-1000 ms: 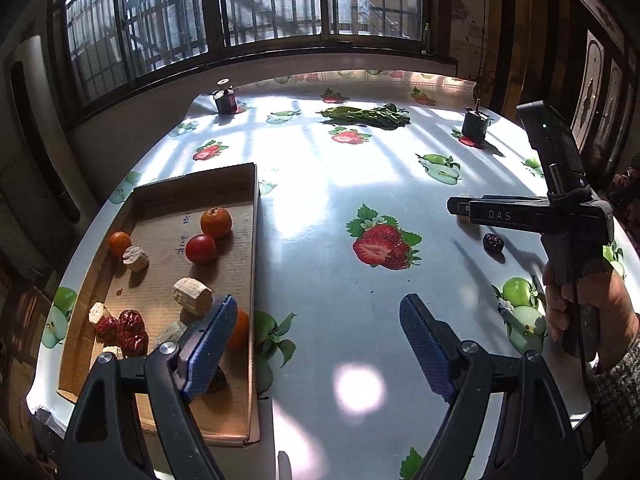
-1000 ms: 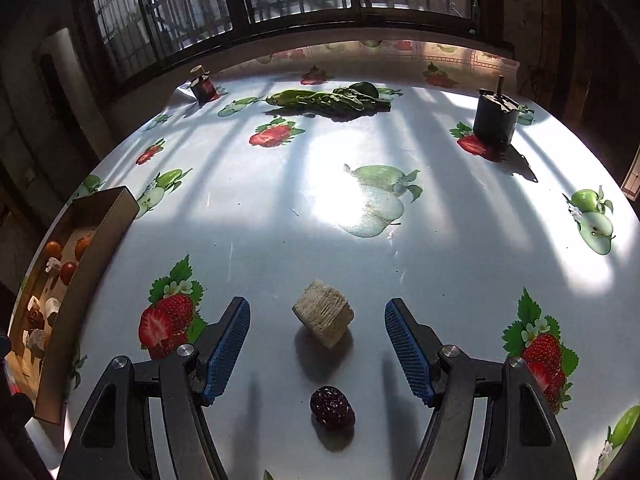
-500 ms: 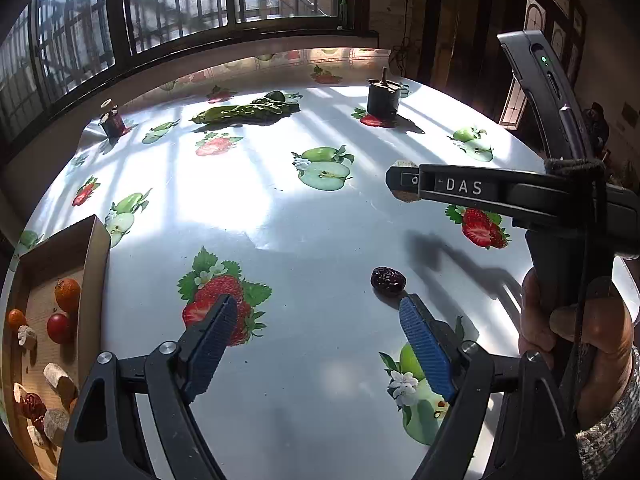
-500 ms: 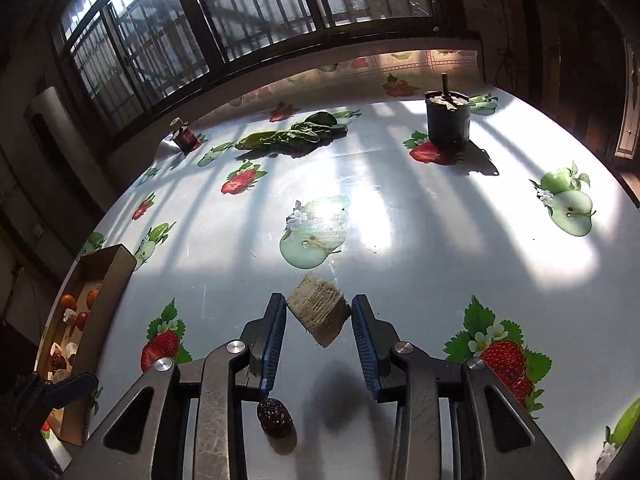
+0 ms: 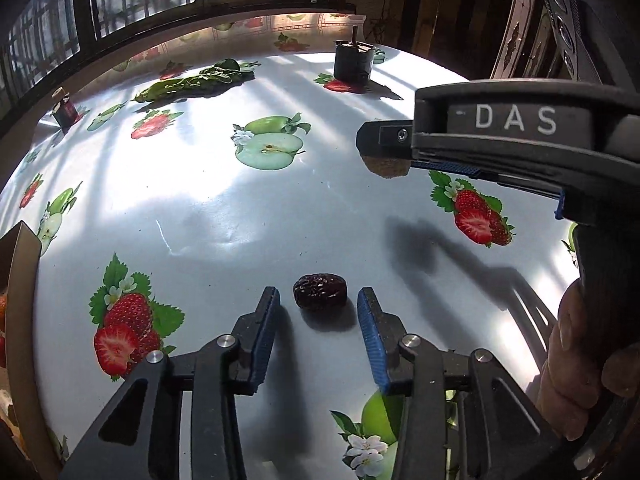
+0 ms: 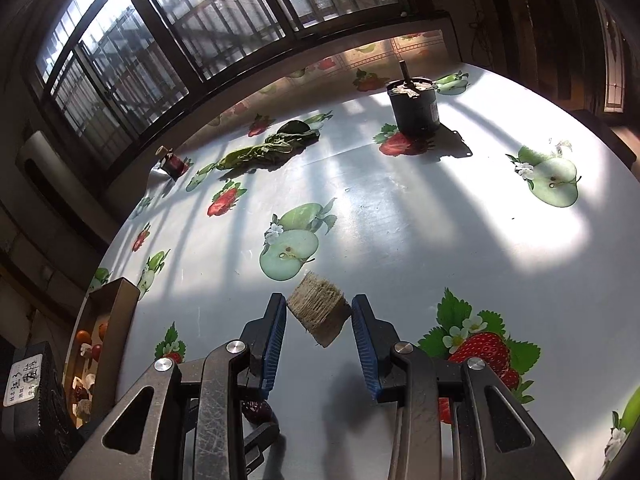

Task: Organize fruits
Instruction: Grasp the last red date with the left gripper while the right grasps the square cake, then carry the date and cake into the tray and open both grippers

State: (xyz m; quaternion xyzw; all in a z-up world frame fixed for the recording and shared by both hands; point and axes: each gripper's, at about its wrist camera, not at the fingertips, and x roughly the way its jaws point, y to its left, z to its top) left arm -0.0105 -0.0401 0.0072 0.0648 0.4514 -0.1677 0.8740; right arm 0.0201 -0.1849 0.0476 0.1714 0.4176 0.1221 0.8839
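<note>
Most fruit sits in the cardboard box [image 6: 120, 300]. Right tool [image 6: 319, 322] pinches the tan chunk [image 6: 318, 314], lifted; left tool [image 5: 319, 316], just narrowing, straddles the dried date [image 5: 320, 292] (counter, right of box).

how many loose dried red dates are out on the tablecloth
1: a date lies between the left gripper fingers. The box at the table edge may hide more.

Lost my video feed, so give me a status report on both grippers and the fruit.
Right gripper shut on the tan chunk, lifted off the table. Left gripper jaws just closing around the dark date, pads not touching. Nothing in the way.
</note>
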